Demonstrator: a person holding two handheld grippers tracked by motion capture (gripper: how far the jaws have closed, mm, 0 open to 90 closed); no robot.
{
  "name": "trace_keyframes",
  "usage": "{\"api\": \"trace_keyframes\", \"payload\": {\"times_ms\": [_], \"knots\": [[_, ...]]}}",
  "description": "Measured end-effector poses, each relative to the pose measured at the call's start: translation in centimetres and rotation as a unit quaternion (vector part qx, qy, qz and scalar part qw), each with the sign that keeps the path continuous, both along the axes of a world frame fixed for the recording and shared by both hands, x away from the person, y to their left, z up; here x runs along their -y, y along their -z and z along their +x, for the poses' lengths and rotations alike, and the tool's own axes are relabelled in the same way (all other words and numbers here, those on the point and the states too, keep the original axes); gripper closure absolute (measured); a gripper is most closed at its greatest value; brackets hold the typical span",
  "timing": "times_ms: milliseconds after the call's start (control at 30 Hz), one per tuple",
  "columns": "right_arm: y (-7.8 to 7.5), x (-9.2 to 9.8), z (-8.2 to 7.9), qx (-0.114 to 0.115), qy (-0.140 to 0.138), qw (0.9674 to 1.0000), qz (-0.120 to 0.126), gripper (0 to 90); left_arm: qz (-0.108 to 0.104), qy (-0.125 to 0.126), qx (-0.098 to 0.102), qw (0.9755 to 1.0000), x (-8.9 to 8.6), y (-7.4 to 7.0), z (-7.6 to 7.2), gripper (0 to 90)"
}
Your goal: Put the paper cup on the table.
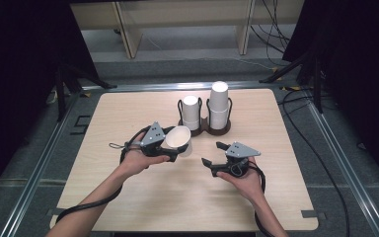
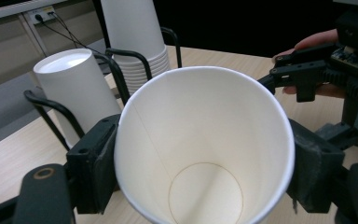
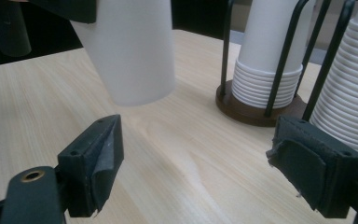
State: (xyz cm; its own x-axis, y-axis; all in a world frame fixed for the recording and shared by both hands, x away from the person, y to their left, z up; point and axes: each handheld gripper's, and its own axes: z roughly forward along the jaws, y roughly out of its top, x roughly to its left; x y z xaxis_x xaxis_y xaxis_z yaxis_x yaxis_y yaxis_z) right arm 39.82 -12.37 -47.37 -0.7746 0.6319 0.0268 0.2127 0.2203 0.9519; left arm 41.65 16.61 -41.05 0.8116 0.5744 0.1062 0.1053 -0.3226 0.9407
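White paper makes up nearly everything in play: one loose paper cup [image 1: 178,138] sits just left of centre in the high view, lifted off the table [image 1: 128,197] and tipped so its mouth faces the camera. The left hand-held gripper [image 1: 170,148] is clenched on it, one pad on each side of the cup wall just under the rim, as the left gripper view shows; gripping there likely leaves the base free to be set down or passed over. The right hand-held gripper [image 1: 213,154], lower right of centre, is released, its jaws wide apart with nothing between them, aimed toward the cup as if ready to take it. Behind, at upper centre, a black wire cup holder [image 1: 205,129] on a dark base keeps two upside-down stacks upright: a shorter stack [image 1: 191,112] and a taller stack [image 1: 218,103]. Whether the held cup's base touches the table is hard to judge from above; the right gripper view suggests it hangs clear.
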Motion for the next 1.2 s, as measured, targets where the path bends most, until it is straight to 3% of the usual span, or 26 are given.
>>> {"api": "trace_keyframes", "payload": {"times_ms": [133,167,267,400,467,567,633,700,800,867,933,1033,1067,1167,1200], "knots": [[0.1,0.1,0.1,0.005,0.0,0.9999,0.012,17.9,0.008,-0.013,0.0,0.9999,-0.8,0.1,-0.2,22.7],[0.0,0.2,0.1,0.008,0.007,0.9999,0.004,18.0,0.011,-0.015,0.001,0.9998,-1.0,0.1,-0.2,22.7],[0.1,0.2,-0.1,-0.011,0.01,0.9998,0.014,18.2,0.012,-0.024,0.005,0.9996,-1.5,0.2,-0.3,22.7],[0.0,0.5,-0.1,-0.023,0.014,0.9996,0.009,18.5,0.016,-0.04,0.003,0.9991,-2.2,0.3,-0.5,22.7],[0.1,0.6,0.0,-0.004,0.018,0.9998,0.01,18.6,0.021,-0.046,0.003,0.9987,-2.5,0.3,-0.6,22.7],[0.2,0.6,0.1,-0.003,0.021,0.9996,0.018,18.7,0.021,-0.06,0.004,0.998,-3.0,0.5,-0.6,22.7],[0.2,0.6,-0.1,-0.024,0.024,0.9992,0.02,18.6,0.024,-0.067,0.001,0.9975,-3.4,0.6,-0.7,22.7],[0.3,0.6,0.0,-0.014,0.021,0.9993,0.026,18.6,0.022,-0.073,0.0,0.9971,-3.6,0.8,-0.7,22.7],[0.2,0.7,-0.1,-0.019,0.032,0.9991,0.022,18.6,0.031,-0.085,-0.004,0.9959,-4.1,1.1,-0.9,22.7],[0.3,0.8,0.1,-0.022,0.024,0.9992,0.024,18.6,0.035,-0.091,-0.005,0.9953,-4.3,1.4,-1.0,22.7],[0.4,0.7,-0.1,-0.027,0.03,0.9987,0.032,18.6,0.027,-0.097,-0.003,0.9949,-4.5,1.7,-0.9,22.7],[0.5,1.0,0.1,-0.015,0.034,0.999,0.026,18.5,0.035,-0.116,-0.017,0.9925,-4.8,2.1,-1.1,22.8],[0.5,1.0,0.0,-0.032,0.032,0.9985,0.03,18.5,0.036,-0.121,-0.016,0.9918,-4.9,2.3,-1.1,22.8],[0.5,1.1,0.1,-0.021,0.035,0.9988,0.029,18.5,0.047,-0.126,-0.011,0.9909,-5.2,2.7,-0.9,22.7],[0.5,1.1,0.0,-0.028,0.036,0.9984,0.034,18.6,0.046,-0.129,-0.014,0.9904,-5.3,2.8,-0.9,22.7]]}}
